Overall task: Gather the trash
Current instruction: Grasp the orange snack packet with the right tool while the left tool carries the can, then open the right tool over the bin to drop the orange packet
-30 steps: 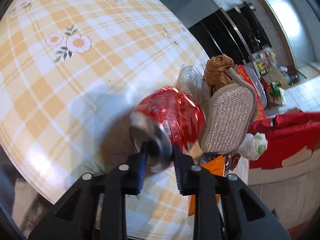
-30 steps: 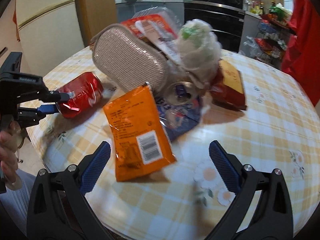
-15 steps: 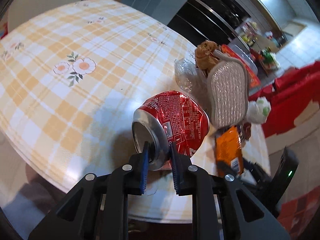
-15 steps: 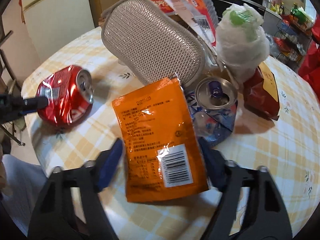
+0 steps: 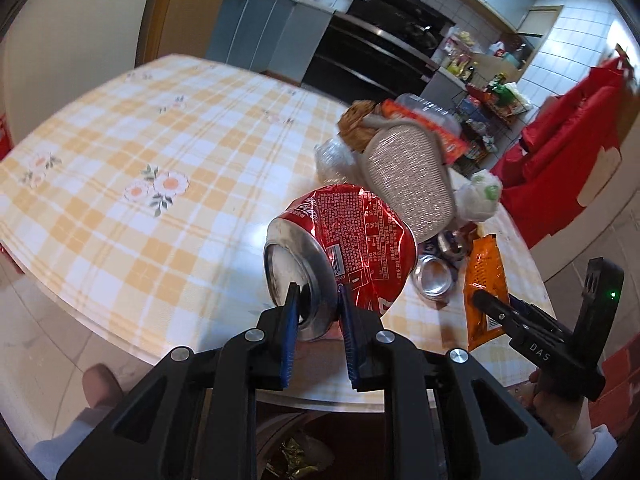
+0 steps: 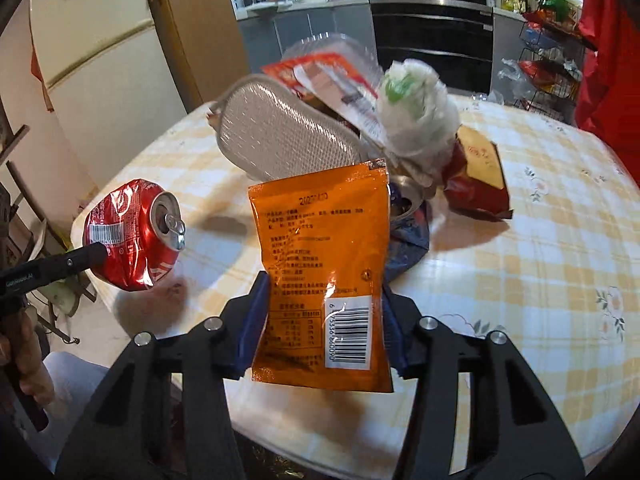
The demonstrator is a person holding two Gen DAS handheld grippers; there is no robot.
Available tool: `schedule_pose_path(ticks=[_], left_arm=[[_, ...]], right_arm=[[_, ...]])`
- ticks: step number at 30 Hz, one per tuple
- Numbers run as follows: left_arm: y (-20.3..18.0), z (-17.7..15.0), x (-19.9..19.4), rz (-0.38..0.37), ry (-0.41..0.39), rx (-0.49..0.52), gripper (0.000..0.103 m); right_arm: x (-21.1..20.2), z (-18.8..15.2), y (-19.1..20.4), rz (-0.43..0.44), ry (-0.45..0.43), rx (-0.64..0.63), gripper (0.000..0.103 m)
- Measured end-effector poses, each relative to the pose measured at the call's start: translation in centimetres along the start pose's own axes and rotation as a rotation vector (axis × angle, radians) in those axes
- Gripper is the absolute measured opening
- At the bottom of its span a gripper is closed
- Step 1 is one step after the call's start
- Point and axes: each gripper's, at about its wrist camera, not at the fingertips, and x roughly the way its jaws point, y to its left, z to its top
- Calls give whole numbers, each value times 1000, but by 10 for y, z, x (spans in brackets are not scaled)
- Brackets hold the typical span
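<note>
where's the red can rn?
The red can is pinched by its rim in the left gripper, off the table near its edge. In the right wrist view it sits far left, beside the orange pouch.

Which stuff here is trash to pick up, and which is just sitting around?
Trash:
- red can, in left claw
- orange packet, in right claw
- blue can
- red bag
- white bag

Just there:
- table
- fridge
- oven

Left gripper [image 5: 316, 300] jaws clamped; right gripper [image 6: 324, 300] jaws closing.
</note>
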Motion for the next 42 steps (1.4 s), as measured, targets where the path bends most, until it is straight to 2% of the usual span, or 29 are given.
schedule_pose_path(ticks=[7,20,23,29,36,39,40,42], left_arm=[[-24,-5,-38,-23,-41,97,20],[-50,-40,-95,-140,-29,157,20],[-54,-50,-106,-141,-38,182,20],[-49,-58,-129,-141,-74,163,20],[-42,-61,-163,-130,-147,146,20],[-41,-60,-170,-135,-162,139,20],[-41,-59,-170,-139,-163,139,20],[-43,-59,-171,-142,-163,142,20]], right_arm=[[-49,-4,5,10,-80,24,52],[-136,-21,26,37,-195,37,52],[-149,-26,33,41,-210,25,52],[-173,-40,51,46,-228,-10,52],[-191,-63,73,51,-203,-69,53],[-196,-69,77,58,-192,-75,71],[-198,-70,77,56,-198,-74,85],[-203,-70,79,41,-227,-80,88]])
